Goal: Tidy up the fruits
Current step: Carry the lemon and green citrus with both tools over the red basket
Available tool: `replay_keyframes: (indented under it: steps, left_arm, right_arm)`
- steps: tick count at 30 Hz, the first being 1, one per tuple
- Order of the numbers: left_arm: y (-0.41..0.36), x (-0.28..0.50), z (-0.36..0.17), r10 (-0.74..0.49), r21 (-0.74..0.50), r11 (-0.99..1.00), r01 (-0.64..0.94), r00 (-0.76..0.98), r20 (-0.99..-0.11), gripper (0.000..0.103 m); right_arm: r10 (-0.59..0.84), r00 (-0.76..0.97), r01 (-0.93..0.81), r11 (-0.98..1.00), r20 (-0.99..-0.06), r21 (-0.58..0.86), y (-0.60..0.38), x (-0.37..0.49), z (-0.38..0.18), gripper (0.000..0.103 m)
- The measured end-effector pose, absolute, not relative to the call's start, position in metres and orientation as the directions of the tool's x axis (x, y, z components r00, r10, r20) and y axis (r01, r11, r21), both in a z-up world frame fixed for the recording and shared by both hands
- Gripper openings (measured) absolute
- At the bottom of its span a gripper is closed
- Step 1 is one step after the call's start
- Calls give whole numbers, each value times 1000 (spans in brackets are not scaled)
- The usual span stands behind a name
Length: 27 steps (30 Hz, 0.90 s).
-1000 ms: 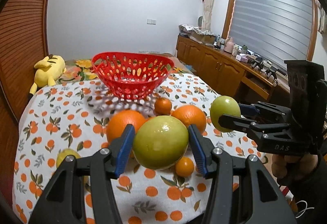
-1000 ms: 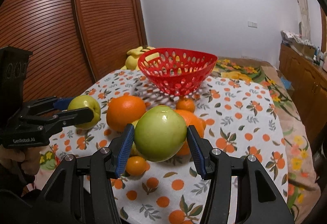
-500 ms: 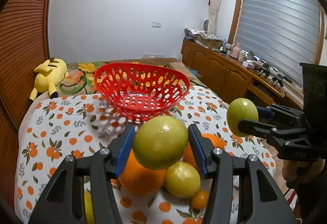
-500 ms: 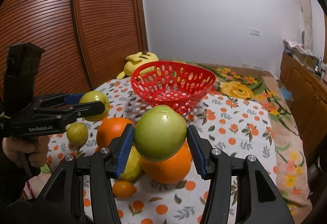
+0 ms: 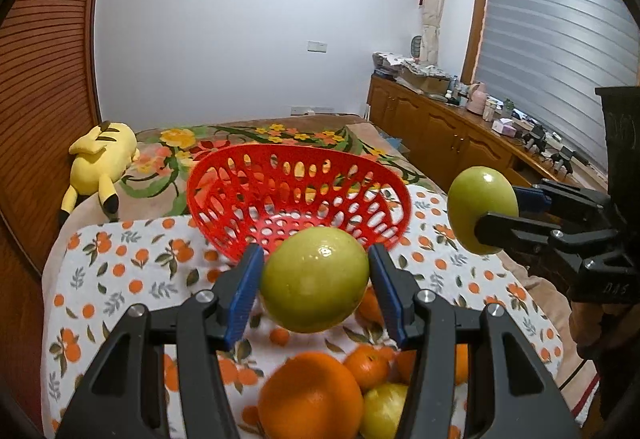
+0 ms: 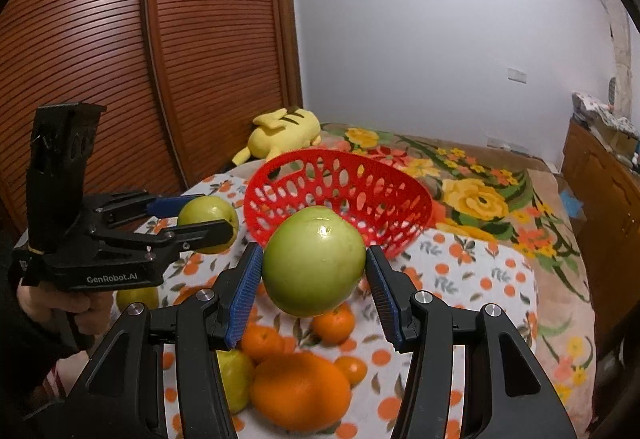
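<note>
Left gripper (image 5: 316,279) and right gripper (image 6: 314,269) each clamp a green apple (image 5: 315,279) (image 6: 314,266) aloft, above the oranges (image 6: 300,391) left on the cloth. The red basket (image 5: 298,175), the likely destination, lies at twelve o'clock from both.

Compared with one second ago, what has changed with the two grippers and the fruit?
Both grippers rose and moved toward the red basket. The left gripper lifted its green fruit off the table; the right gripper carried its green apple higher and closer. Nothing was released. The basket is still empty, and the oranges stay on the cloth.
</note>
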<state>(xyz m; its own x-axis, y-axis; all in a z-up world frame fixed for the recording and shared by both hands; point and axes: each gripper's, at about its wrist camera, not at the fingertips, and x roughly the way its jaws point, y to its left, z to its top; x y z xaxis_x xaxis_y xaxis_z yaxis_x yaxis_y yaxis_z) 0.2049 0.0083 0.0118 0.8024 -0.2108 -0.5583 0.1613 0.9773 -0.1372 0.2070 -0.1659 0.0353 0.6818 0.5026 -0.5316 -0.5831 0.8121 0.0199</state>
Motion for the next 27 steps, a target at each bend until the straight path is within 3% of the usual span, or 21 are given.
replay_keyframes:
  steps: [27]
  left_arm:
    - [17,284,-17,-180,-112,984,141,749,-638,53]
  right_arm:
    - [470,570,-632,775,-674,6,-133,308,-11,54]
